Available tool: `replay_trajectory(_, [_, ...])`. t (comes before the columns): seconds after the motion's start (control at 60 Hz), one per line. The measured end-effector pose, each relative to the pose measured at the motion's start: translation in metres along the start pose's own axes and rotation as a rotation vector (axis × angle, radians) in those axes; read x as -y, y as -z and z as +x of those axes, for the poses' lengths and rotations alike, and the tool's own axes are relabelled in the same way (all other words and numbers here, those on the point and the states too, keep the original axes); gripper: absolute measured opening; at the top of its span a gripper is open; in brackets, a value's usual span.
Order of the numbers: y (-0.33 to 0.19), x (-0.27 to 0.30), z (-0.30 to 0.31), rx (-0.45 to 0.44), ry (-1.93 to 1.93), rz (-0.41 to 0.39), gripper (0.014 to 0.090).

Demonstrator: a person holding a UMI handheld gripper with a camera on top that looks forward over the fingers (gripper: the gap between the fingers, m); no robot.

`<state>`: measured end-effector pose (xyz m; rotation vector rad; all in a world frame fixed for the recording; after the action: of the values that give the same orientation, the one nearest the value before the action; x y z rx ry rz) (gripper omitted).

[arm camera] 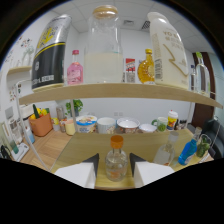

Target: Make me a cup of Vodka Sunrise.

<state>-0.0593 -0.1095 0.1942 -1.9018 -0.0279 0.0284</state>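
Note:
A small clear glass bottle (116, 164) with an orange cap stands upright between my fingers, over the front strip of a wooden table (150, 142). My gripper (115, 165) is shut on the bottle's body, one finger (91, 165) on each side. Just beyond the fingers to the right stand a clear bottle (165, 150), a blue bottle (188, 151) and a dark green bottle (202, 146).
A wooden shelf (65, 93) spans above the table, carrying a black-and-yellow can (50, 52), a pink bottle (75, 69), a big lidded jar (104, 47), an amber bottle (146, 67) and a white jug (167, 50). Bowls and cups (127, 125) line the table's far edge.

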Motion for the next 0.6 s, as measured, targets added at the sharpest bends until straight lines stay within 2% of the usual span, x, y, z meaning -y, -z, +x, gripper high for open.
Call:
replay_trajectory(0.067, [-0.007, -0.004, 0.002, -0.017, -0.002, -0.018, 0.0411])
replay_trajectory(0.1, [-0.009, -0.004, 0.005, -0.033, 0.004, -0.021, 0.0370])
replay_trajectory(0.25, [-0.005, -0.004, 0.003, -0.021, 0.003, -0.034, 0.0359])
replay_trajectory(0.333, [0.006, 0.002, -0.001, -0.002, 0.021, -0.016, 0.0355])
replay_trajectory(0.5, [0.053, 0.017, -0.009, 0.050, 0.006, 0.034, 0.0356])
replay_trajectory(0.6, [0.085, 0.010, -0.010, 0.075, -0.010, 0.036, 0.0355])
